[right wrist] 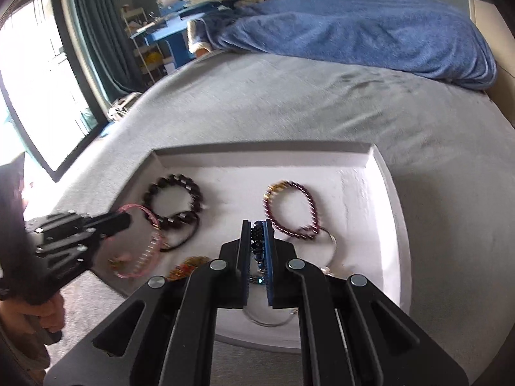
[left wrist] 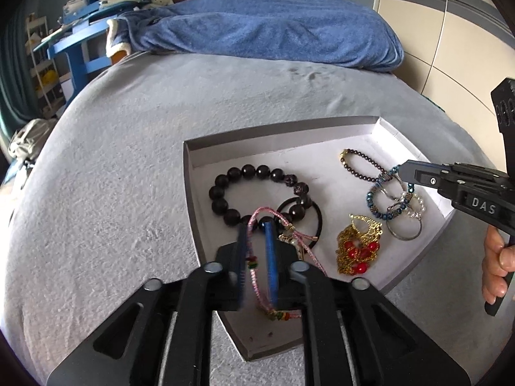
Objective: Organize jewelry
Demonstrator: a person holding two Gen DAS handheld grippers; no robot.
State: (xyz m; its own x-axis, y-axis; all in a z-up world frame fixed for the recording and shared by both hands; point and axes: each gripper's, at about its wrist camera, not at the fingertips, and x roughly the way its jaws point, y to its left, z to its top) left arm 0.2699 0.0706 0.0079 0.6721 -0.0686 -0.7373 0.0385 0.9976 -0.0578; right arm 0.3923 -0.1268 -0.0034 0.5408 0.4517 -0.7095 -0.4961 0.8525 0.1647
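Observation:
A grey tray [left wrist: 190,173] with a white floor lies on the bed and holds the jewelry. My left gripper [left wrist: 257,225] is shut on a pink cord bracelet [left wrist: 257,276] and holds it over the tray's near left part; in the right wrist view the left gripper [right wrist: 124,220] holds the pink bracelet [right wrist: 146,257]. My right gripper [right wrist: 257,225] is shut on a blue beaded bracelet [right wrist: 257,244]; in the left wrist view the right gripper [left wrist: 402,170] grips the blue bracelet [left wrist: 376,189]. A large dark bead bracelet [left wrist: 225,193], a black hair tie [left wrist: 317,222], a small dark bead bracelet [left wrist: 360,167], a gold and red piece [left wrist: 357,251], a pearl bracelet [left wrist: 415,206] and metal rings [left wrist: 402,234] lie in the tray.
The tray [right wrist: 396,193] sits on a grey bedspread [left wrist: 128,160]. A blue blanket [left wrist: 273,29] lies bunched at the far end of the bed. A blue desk with books [left wrist: 83,32] stands at the far left, and a window [right wrist: 32,80] is at the left.

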